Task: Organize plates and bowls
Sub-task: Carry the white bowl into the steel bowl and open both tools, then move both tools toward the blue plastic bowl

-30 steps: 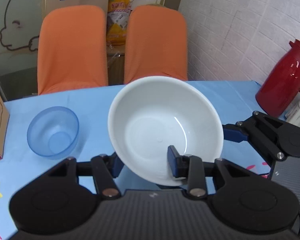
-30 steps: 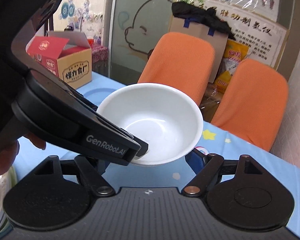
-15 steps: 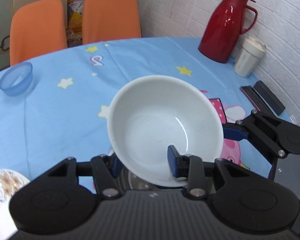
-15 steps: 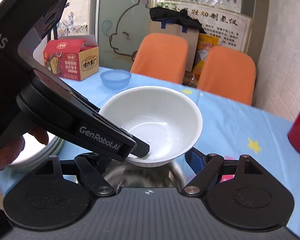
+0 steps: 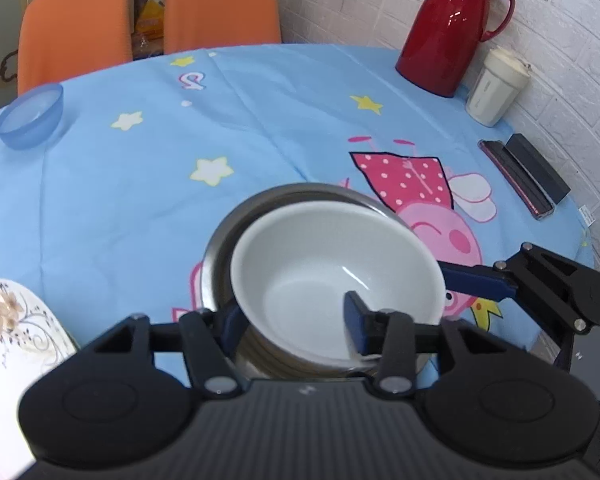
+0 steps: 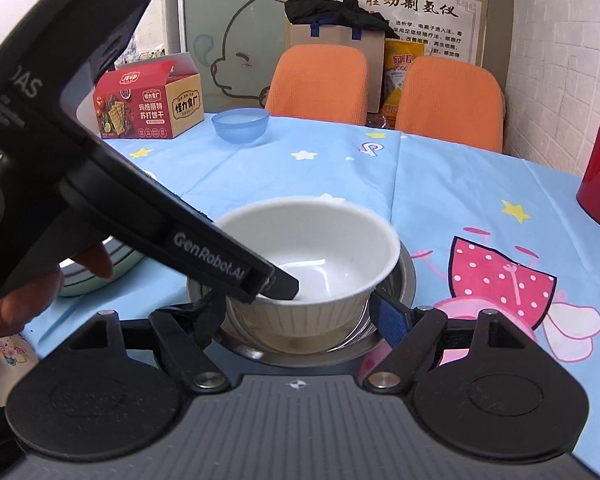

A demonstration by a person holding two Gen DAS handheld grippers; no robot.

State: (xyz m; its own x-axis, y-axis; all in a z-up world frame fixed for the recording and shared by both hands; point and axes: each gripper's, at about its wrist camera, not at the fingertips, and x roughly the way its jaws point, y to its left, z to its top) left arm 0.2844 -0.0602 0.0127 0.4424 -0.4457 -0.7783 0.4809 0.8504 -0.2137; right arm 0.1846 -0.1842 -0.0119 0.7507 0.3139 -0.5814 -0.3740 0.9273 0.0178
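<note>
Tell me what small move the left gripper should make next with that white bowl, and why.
Probably lift the left gripper up and back, clear of the rim. The white bowl already sits nested in the steel bowl, and the jaws have just been opening, one finger inside the rim and one outside, so the placing looks done.

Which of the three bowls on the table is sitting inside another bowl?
The white bowl: it sits inside the steel bowl, between the left gripper fingers. The blue bowl stands alone at the table's far edge, with nothing in it.
</note>
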